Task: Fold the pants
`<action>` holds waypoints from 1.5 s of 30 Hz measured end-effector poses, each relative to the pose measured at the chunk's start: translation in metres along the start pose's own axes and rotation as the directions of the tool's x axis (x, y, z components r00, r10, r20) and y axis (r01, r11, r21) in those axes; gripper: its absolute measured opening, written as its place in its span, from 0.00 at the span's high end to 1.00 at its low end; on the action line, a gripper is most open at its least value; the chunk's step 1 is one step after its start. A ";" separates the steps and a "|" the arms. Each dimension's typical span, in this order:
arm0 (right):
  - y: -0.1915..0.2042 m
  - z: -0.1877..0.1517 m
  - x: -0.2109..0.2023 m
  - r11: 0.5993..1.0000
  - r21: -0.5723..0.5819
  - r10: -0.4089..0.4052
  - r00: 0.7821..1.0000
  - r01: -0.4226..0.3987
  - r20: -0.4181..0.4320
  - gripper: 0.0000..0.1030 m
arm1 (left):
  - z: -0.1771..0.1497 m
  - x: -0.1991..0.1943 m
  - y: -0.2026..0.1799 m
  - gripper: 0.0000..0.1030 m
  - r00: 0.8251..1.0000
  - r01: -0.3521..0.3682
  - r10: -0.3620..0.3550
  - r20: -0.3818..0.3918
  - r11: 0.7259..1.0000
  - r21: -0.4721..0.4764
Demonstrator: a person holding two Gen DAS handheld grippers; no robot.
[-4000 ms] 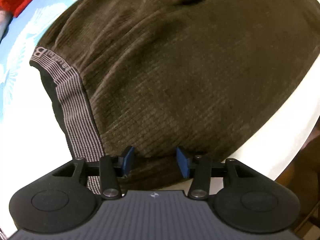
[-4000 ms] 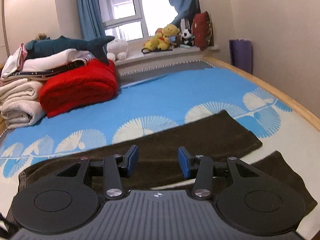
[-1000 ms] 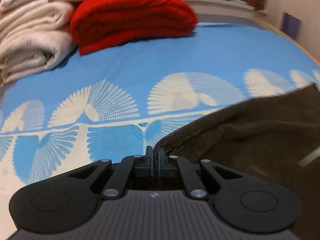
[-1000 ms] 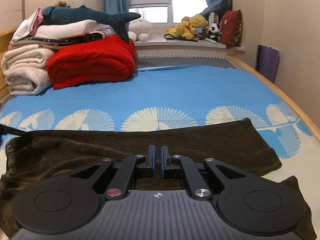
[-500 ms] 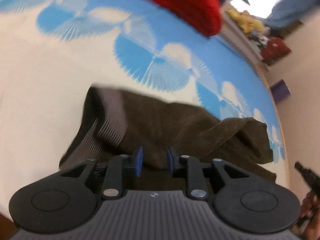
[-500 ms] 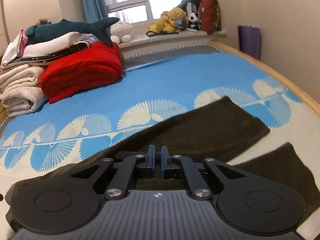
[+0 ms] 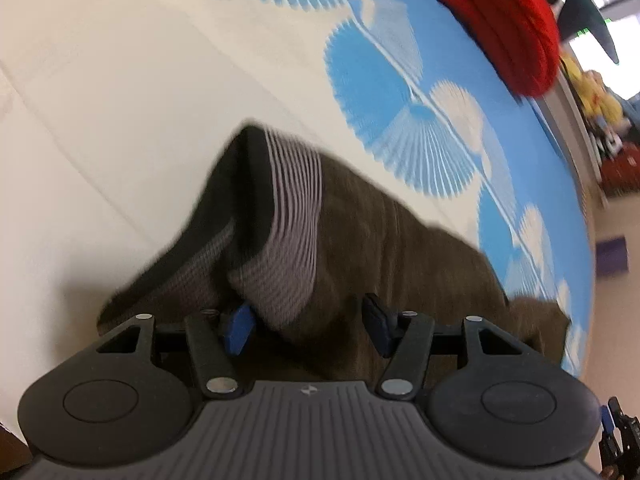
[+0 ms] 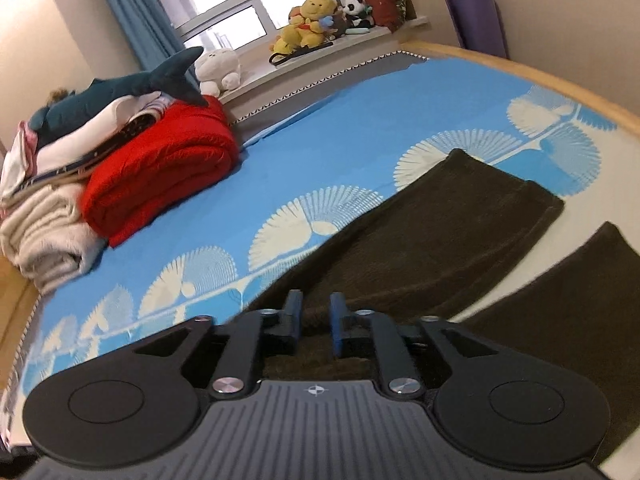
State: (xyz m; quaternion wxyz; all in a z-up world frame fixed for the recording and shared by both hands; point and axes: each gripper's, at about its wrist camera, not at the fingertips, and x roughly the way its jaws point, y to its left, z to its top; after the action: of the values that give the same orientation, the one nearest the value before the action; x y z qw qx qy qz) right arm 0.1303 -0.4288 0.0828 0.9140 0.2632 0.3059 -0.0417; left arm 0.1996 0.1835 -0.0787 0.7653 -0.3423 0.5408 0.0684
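**Both grippers loose over dark brown pants on the bed**

Left gripper (image 7: pixel 306 326) tilted steeply down and rolled to one side, hovering low over the waist end of the pants (image 7: pixel 400 248). Jaws spread wide, gripping nothing; blue pad of the left finger just beside the rumpled striped waistband (image 7: pixel 288 240), contact not clear through the blur. Waistband bunched and turned partly inside out directly ahead of the fingers, brown ribbed cloth running away forward and to the right.

Right gripper (image 8: pixel 314 326) held low, rolled slightly, fingers parted by a narrow gap with pants cloth showing between, no clear pinch. Two legs (image 8: pixel 460 216) stretched ahead and rightward on the blue fan-patterned sheet (image 8: pixel 340 140), apart at the hems. Red blanket (image 8: pixel 160 172) far ahead-left.
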 end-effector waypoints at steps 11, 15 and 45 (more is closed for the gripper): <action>-0.010 0.027 0.165 0.981 0.189 -0.012 0.993 0.034 -0.116 0.71 | 0.012 -0.011 -0.027 0.75 0.988 -0.141 0.129 0.081 0.974 0.178; -0.005 0.024 0.209 0.974 0.223 -0.015 0.988 0.050 -0.155 0.62 | 0.014 -0.010 -0.028 0.74 0.989 -0.145 0.135 0.065 0.972 0.183; -0.038 -0.085 -0.022 0.976 0.053 -0.200 0.968 0.210 -0.150 0.91 | -0.015 -0.061 0.020 0.78 0.997 -0.081 0.076 0.029 0.967 0.243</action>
State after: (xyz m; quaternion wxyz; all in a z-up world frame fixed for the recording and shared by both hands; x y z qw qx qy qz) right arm 0.0579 -0.4198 0.0208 0.8707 0.2637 0.3951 -0.1273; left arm 0.1537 0.2057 -0.0374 0.8036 -0.2232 0.5507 0.0347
